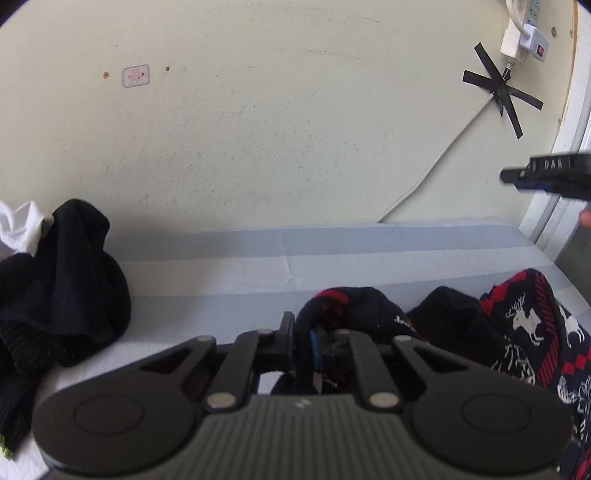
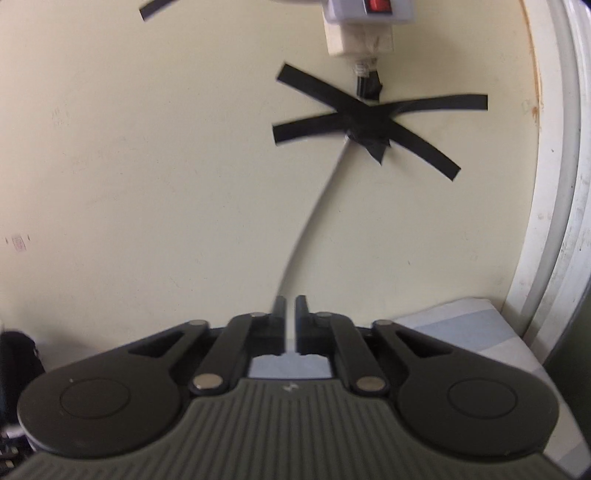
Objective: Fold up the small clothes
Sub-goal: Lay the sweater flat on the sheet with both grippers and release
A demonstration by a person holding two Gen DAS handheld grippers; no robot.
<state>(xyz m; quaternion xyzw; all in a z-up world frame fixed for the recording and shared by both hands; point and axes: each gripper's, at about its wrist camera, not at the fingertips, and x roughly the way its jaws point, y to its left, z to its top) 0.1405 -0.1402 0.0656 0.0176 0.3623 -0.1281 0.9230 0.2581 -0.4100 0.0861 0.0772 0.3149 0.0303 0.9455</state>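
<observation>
Nearest the left wrist camera, the black two-finger left gripper (image 1: 301,332) has its jaws pinched almost together on a fold of the dark navy knitted garment with red bands and white reindeer (image 1: 524,325), which bunches up between the fingers at six o'clock and spreads away toward four o'clock, lying on the pale blue-and-white striped bed sheet (image 1: 240,273). At nine o'clock sits one heap of black knitted clothes (image 1: 62,291), with one crumpled white cloth (image 1: 20,227) touching its far side at the frame's left edge. Between that heap and the patterned garment the sheet is bare, an open lane running from the fingertips to the far edge of the bed, where it meets the cream painted wall (image 1: 258,140). At three o'clock the black tip of the right gripper (image 1: 546,173) hangs in the air above the bed's right end, well apart from the garment. In the right wrist view the right gripper (image 2: 290,314) shows a narrow gap between its jaws with nothing in it, and it points at the wall. Further on, one thin white cable (image 2: 314,221) climbs the wall to one cross of black tape strips (image 2: 369,122), below one white power strip with a red switch (image 2: 369,14) at twelve o'clock. One white door frame (image 2: 554,184) bounds the wall at three o'clock, just beside the bed's corner.
</observation>
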